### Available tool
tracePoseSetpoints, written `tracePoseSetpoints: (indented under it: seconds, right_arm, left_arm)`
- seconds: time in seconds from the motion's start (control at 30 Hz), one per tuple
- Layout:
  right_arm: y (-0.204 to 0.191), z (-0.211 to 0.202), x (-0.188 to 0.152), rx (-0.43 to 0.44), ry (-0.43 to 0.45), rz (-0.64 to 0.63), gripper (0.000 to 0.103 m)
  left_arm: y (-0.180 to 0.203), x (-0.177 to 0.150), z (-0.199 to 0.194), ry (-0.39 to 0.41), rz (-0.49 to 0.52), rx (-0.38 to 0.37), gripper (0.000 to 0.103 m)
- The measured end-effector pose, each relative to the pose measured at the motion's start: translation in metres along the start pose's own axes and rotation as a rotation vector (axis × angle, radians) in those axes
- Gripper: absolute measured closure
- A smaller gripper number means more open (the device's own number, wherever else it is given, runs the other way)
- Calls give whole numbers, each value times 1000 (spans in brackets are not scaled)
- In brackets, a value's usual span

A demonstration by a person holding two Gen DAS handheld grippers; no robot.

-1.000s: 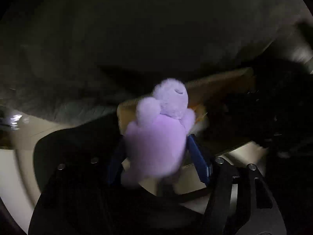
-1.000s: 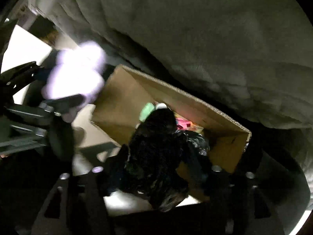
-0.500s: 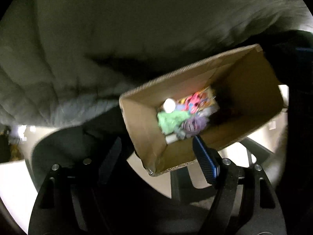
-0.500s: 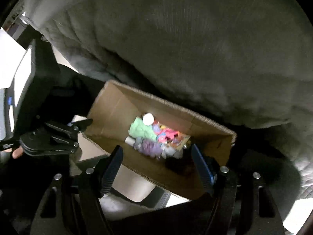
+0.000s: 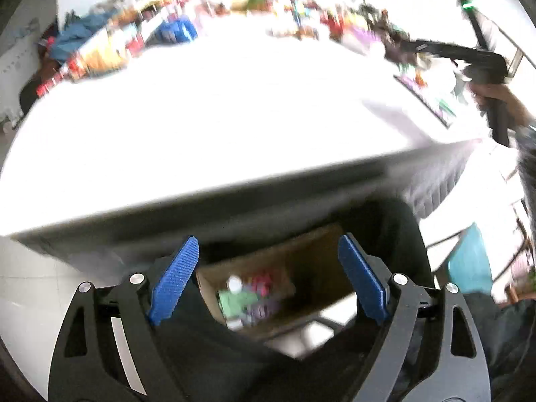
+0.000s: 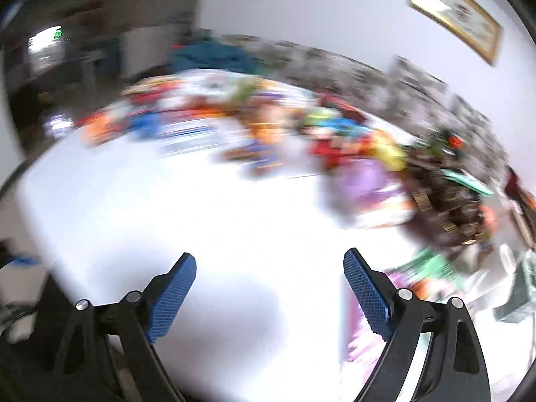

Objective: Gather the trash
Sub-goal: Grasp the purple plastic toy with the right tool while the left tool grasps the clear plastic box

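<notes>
In the left wrist view, my left gripper (image 5: 268,268) is open and empty, above a brown cardboard box (image 5: 321,268) below the table edge. The box holds colourful trash (image 5: 248,296), blurred. The white table (image 5: 217,110) fills the upper view, and my right gripper (image 5: 435,48) shows far right over it, held by a hand. In the right wrist view, my right gripper (image 6: 269,279) is open and empty above the white table (image 6: 201,234). A blurred heap of colourful items (image 6: 268,127) lies along the table's far side.
A purple package (image 6: 368,181) and dark brown items (image 6: 445,207) lie at the table's right. A teal object (image 5: 469,261) stands low at the right. A framed picture (image 6: 455,10) hangs on the wall. Both views are motion-blurred.
The purple plush left my left gripper and the dark crumpled trash left my right; both went into the box. Both grippers then swung up from the box to the table.
</notes>
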State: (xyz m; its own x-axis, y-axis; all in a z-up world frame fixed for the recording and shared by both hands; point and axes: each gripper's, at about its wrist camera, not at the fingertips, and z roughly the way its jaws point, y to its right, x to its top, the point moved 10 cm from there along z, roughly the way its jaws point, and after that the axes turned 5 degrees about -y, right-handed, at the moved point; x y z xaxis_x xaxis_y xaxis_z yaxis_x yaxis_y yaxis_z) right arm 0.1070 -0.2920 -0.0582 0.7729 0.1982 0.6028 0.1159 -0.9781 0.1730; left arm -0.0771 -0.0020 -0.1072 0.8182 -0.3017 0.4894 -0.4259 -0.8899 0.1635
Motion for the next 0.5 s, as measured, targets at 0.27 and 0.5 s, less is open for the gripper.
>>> tracePoseSetpoints:
  seconds: [0.27,0.5]
  right_arm:
    - [37,95,53,-180,-91,-177,18]
    - [39,117,46,-224,-130,-205,76]
  left_arm:
    - [9,34,9,28,-31,-46,13]
    - [25,55,-5,52,-1,-116,13]
